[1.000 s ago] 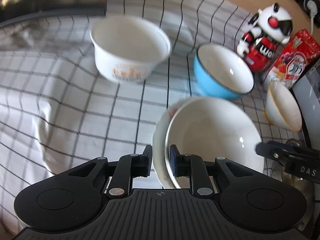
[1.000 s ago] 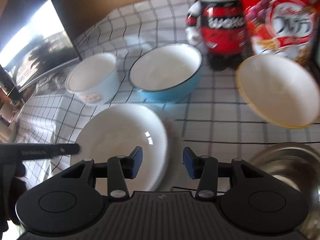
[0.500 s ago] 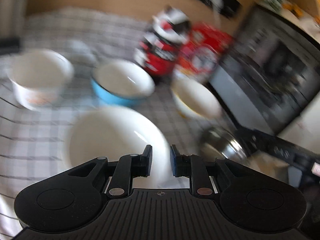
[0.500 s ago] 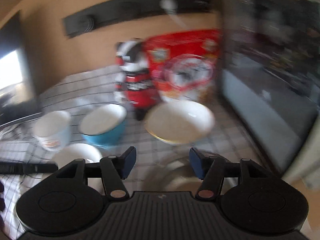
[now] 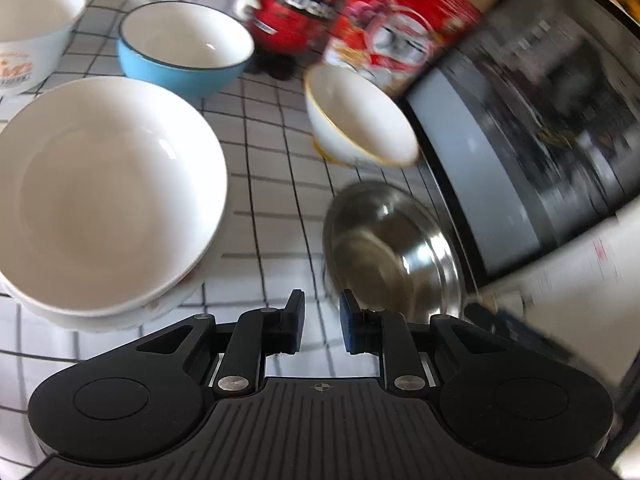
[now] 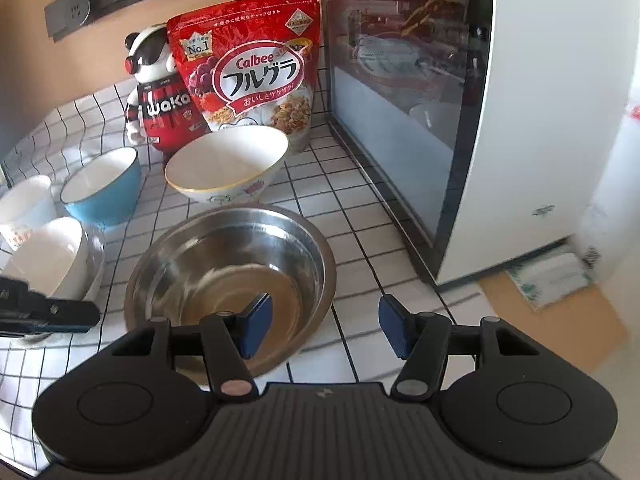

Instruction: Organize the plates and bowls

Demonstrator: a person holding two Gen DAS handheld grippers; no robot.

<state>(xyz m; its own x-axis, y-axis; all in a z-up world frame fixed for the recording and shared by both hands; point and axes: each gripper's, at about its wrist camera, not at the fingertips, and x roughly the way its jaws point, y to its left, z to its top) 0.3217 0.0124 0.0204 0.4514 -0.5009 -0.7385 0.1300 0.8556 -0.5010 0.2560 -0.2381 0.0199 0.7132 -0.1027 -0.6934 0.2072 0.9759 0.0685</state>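
Bowls sit on a checked cloth. A large white bowl (image 5: 108, 188) is nested in another bowl at the left. A blue bowl (image 5: 184, 48), a white printed cup-bowl (image 5: 32, 32), a gold-rimmed white bowl (image 5: 356, 116) and a steel bowl (image 5: 392, 252) are around it. My left gripper (image 5: 322, 322) is empty with a narrow gap, just left of the steel bowl's near rim. My right gripper (image 6: 324, 326) is open and empty over the steel bowl's (image 6: 232, 276) near right rim. The gold-rimmed bowl (image 6: 224, 168), blue bowl (image 6: 100, 184) and nested white bowl (image 6: 52, 256) lie beyond it.
A red cereal bag (image 6: 248, 76) and a robot toy (image 6: 160, 92) stand at the back by the wall. A cabinet with a glass door (image 6: 420, 120) stands at the right. The left gripper's tip (image 6: 48, 312) shows at the left of the right wrist view.
Both grippers swung right, from the nested white bowls to the steel bowl. The right jaws opened wider. The left jaws opened slightly.
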